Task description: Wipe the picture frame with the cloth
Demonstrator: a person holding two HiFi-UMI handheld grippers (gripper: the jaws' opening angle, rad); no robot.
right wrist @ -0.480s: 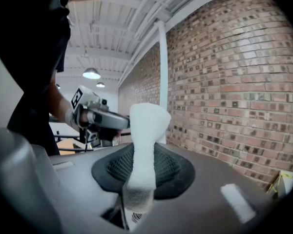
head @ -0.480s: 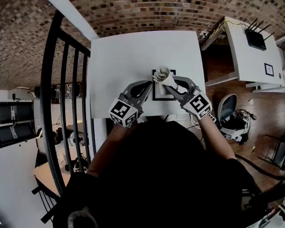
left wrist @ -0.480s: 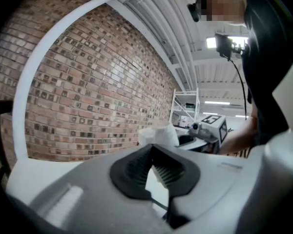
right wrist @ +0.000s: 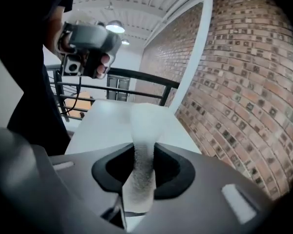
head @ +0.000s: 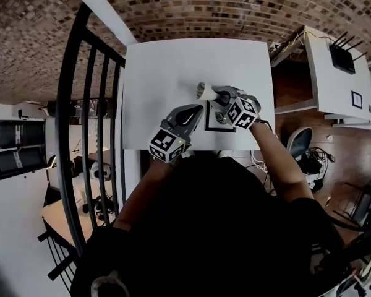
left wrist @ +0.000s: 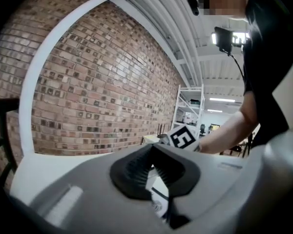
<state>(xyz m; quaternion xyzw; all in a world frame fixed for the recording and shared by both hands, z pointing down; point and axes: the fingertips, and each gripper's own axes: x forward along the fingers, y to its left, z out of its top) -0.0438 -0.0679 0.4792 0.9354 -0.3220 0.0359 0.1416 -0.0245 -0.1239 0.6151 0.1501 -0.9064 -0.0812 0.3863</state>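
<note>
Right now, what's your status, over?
Left gripper shut on picture frame edge. Right gripper shut on cloth, near the frame. Nothing blocking on table.

Picture frame (head: 219, 127) on table (head: 167, 73), cloth (head: 204, 91) just beyond

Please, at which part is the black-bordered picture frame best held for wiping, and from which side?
Its left border, approached from the person's left, low over the white table. The black-bordered rectangular picture frame lies flat, so only a thin edge can be pinched, and the right gripper holds the white cloth at its far edge. The left gripper seems shut on that border.
</note>
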